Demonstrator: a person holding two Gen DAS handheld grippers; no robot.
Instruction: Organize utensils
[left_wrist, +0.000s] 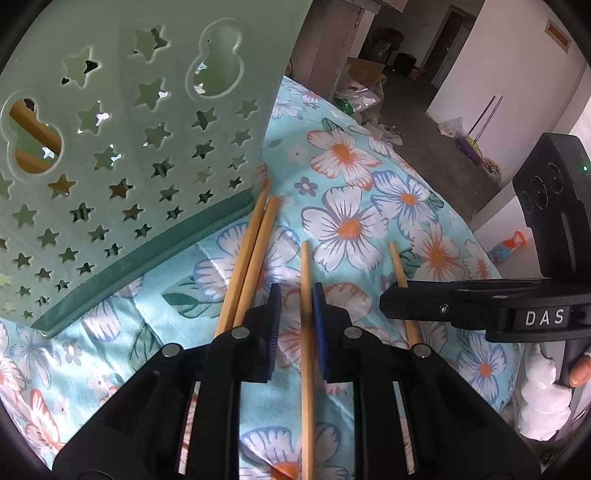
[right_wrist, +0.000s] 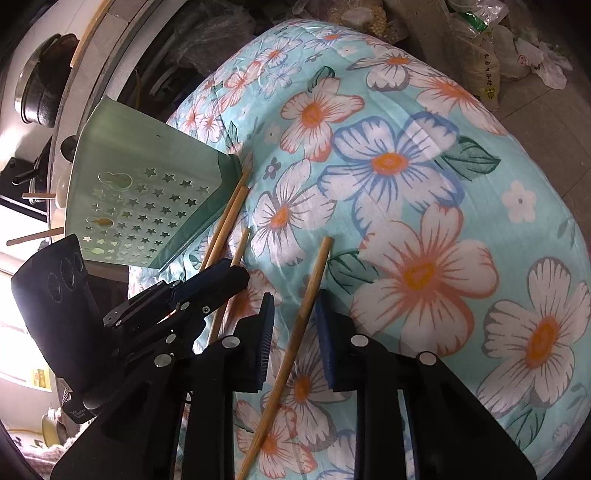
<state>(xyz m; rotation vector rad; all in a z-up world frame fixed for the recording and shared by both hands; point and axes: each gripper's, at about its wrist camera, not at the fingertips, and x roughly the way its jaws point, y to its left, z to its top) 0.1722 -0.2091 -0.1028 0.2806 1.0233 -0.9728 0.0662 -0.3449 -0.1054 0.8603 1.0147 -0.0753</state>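
Observation:
A green utensil holder (left_wrist: 122, 155) with star cut-outs stands on the floral cloth; it also shows in the right wrist view (right_wrist: 147, 195). Several wooden chopsticks lie on the cloth. My left gripper (left_wrist: 295, 299) is open, its blue pads either side of one chopstick (left_wrist: 306, 295). Two chopsticks (left_wrist: 251, 258) lie together to its left, against the holder's base. My right gripper (right_wrist: 293, 310) is open, straddling another chopstick (right_wrist: 295, 332), which also shows in the left wrist view (left_wrist: 399, 269). The right gripper shows in the left wrist view (left_wrist: 388, 299).
The floral cloth (right_wrist: 424, 184) covers a rounded table. Two chopstick ends (right_wrist: 37, 214) stick out of the holder's top. Pots (right_wrist: 40, 88) sit on a counter behind. Cluttered floor and bags (left_wrist: 369, 96) lie beyond the table edge.

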